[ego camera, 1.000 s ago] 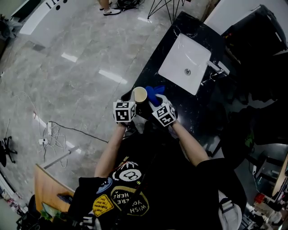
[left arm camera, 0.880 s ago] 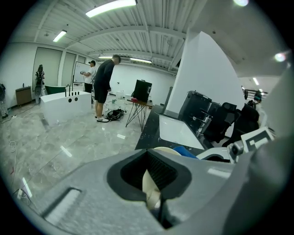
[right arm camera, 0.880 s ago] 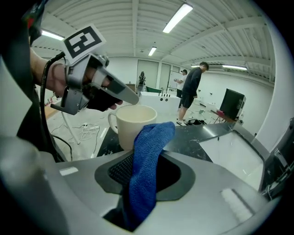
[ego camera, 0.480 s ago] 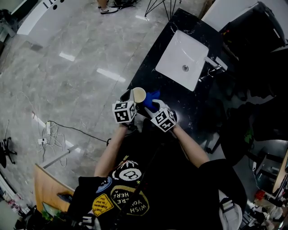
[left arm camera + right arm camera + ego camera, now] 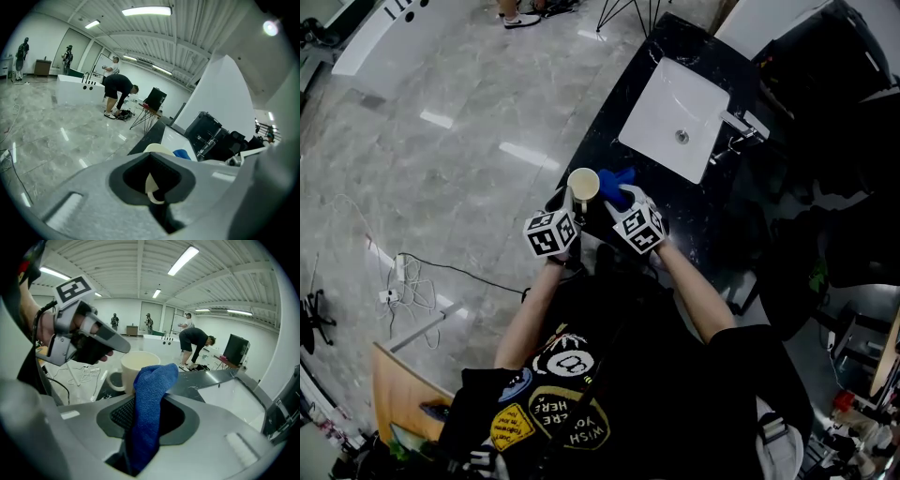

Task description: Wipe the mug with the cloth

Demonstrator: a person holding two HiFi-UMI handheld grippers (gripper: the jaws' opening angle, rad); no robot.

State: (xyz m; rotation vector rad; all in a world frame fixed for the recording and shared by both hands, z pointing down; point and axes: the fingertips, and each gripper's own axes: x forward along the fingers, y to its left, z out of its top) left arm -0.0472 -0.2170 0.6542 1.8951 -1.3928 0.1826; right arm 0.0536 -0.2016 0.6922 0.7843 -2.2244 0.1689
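Bright, even light from ceiling strip lamps; glare streaks the glossy floor at ten o'clock. Both gripper views bulge, with dark, blurred edges.

I am standing at a black counter that is stretching away from me over a grey marble floor. A white sink is sitting sunk into its far part, with a tap rising at the sink's right edge. Wires are lying loose on the floor, well left of the counter.
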